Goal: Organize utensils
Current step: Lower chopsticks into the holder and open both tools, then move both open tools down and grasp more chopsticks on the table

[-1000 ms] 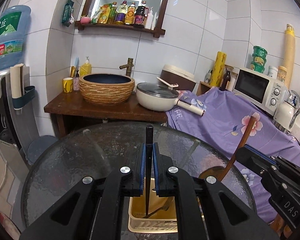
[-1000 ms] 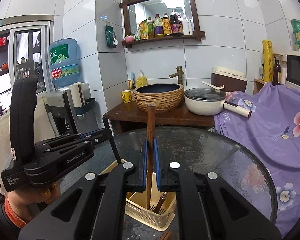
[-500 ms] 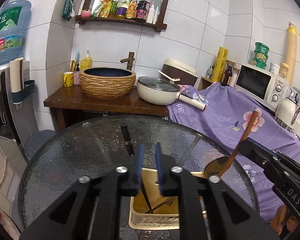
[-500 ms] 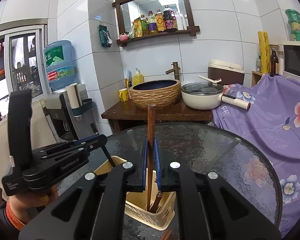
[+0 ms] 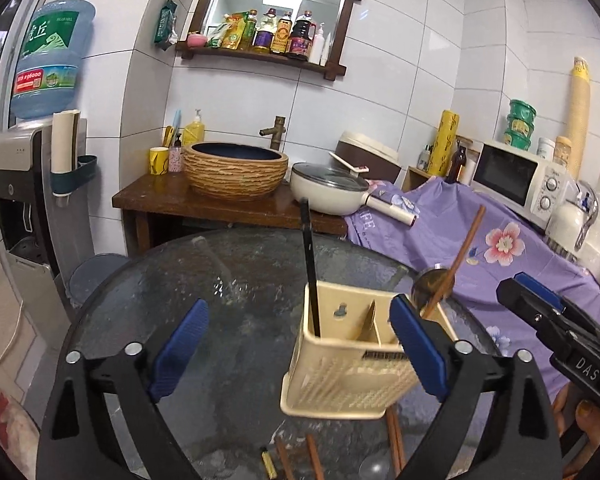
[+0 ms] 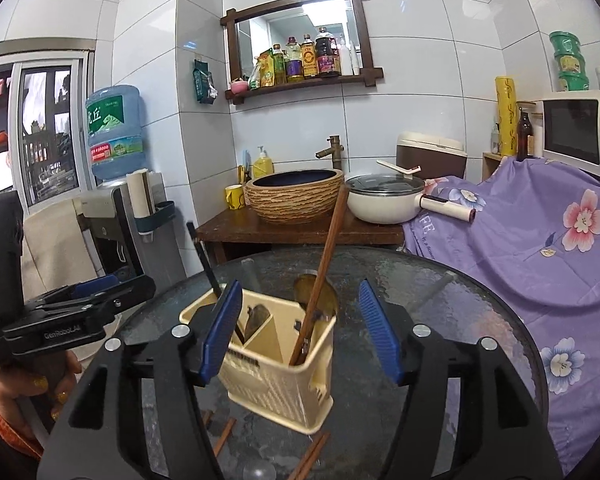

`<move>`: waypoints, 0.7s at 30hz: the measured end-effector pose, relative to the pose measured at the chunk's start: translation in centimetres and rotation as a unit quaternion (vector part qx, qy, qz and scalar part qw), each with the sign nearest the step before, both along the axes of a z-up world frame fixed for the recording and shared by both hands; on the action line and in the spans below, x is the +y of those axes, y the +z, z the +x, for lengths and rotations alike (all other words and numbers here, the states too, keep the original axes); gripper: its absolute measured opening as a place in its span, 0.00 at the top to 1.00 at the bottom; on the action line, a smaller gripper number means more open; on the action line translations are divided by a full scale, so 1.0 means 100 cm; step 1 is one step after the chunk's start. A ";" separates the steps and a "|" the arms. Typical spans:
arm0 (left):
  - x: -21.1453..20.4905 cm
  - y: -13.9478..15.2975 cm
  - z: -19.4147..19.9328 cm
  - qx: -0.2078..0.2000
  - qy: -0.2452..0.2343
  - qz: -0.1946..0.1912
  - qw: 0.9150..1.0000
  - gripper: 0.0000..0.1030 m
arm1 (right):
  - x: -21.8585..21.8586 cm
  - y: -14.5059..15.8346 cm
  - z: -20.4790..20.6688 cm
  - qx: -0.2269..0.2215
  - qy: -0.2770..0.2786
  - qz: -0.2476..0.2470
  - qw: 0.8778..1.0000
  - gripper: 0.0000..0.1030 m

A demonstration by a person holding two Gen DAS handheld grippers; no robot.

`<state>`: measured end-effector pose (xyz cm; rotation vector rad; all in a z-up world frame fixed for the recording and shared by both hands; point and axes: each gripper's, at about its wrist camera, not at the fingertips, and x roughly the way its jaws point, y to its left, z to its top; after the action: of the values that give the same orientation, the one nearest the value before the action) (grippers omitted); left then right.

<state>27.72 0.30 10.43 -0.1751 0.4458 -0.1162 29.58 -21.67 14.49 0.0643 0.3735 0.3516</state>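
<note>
Both claws are empty and spread wide right now: left claw (image 5: 298,350) and right claw (image 6: 300,336) each hang over the cream utensil caddy (image 6: 278,364), which sits toward the near edge of the round glass counter (image 5: 228,280).

In the caddy, a black-handled utensil (image 5: 310,268) stands nearly upright in the left compartment, and a wooden-handled ladle (image 6: 322,268) leans in the right one, bowl end down. What's left are the loose chopsticks (image 5: 312,456), brown ones lying flat on the glass at the near edge, just in front of the caddy.

Handling guess: the chopsticks look light, thin and stiff, and flat on slick glass they'll probably skate or roll when pinched. I'd grab 1 or 2 near the middle with the pads square across. The caddy looks like light plastic too, so bumping it could shove it around.

Pose-wise, both claws point forward and down over the caddy, side by side, left one slightly to its left, right one more centered. The chopsticks sit almost under the fingers, so each claw would need to tip down and pull back.
</note>
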 end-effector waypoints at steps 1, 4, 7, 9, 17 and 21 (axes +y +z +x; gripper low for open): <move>-0.001 -0.004 -0.006 0.003 0.001 0.007 1.000 0.06 | 0.000 -0.002 -0.004 0.001 -0.001 -0.003 1.000 0.40; -0.003 -0.017 -0.017 0.017 -0.002 0.021 1.000 0.06 | 0.001 -0.014 -0.021 0.006 0.001 -0.017 1.000 0.40; -0.002 -0.030 -0.026 0.031 0.006 0.029 0.999 0.06 | -0.002 -0.027 -0.035 0.022 0.001 -0.016 1.000 0.38; 0.000 -0.041 -0.030 0.042 0.013 0.031 0.999 0.06 | -0.003 -0.038 -0.042 0.035 -0.001 -0.016 0.999 0.32; 0.011 -0.084 -0.042 0.093 0.023 0.025 0.995 0.06 | -0.001 -0.084 -0.048 0.101 -0.003 -0.030 0.994 0.32; 0.018 -0.104 -0.044 0.124 0.029 0.015 0.992 0.08 | 0.002 -0.105 -0.046 0.131 -0.016 -0.047 0.990 0.32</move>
<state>23.27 2.14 0.00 -0.1746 0.6886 -0.0301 24.93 -21.51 3.95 0.0230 0.6477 0.2945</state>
